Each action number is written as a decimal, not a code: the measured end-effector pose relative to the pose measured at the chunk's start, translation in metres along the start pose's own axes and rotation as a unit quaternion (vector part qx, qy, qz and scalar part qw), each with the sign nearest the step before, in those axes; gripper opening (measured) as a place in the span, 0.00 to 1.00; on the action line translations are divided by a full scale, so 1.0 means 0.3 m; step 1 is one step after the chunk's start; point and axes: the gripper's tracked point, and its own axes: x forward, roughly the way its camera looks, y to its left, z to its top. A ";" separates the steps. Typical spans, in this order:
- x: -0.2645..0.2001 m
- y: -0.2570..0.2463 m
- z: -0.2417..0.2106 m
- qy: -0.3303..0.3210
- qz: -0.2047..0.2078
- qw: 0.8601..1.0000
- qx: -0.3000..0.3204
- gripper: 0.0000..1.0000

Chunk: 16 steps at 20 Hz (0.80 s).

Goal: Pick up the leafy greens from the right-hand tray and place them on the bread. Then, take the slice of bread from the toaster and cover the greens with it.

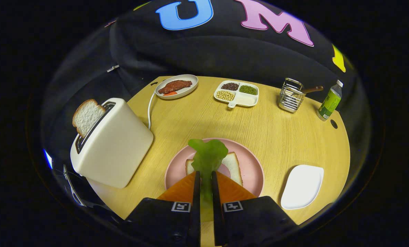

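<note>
Tool: the tool (204,181) is clenched on the greens (207,156), both fingers (196,192) pressing the stem from either side, with only a narrow gap between them.
Greens: the leafy top sticks out just ahead of the fingertips and hangs over the bread (233,164) on the pink plate (252,164); whether the leaf touches the slice, I cannot tell.
Bread: one slice lies flat on the pink plate, partly hidden by the greens and the fingers.
Pink plate: sits on the counter (266,130), just beyond the tool.
Toaster (113,144): stands left of the pink plate, near it but apart, with a second slice (87,116) standing up out of its slot; a white cord (150,109) runs from behind it.
White tray (302,187): lies right of the pink plate, close beside it, with nothing on it.
Far side of the counter: an oval dish (190,80) with a brown piece of meat (175,85), a divided dish (247,100) holding beans and grains, a wire rack (290,94) with a wooden-handled utensil, and a bottle (329,101) with a green label, set in a row from left to right.
</note>
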 end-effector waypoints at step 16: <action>-0.130 0.096 0.104 -0.078 0.010 0.996 -0.032 0.99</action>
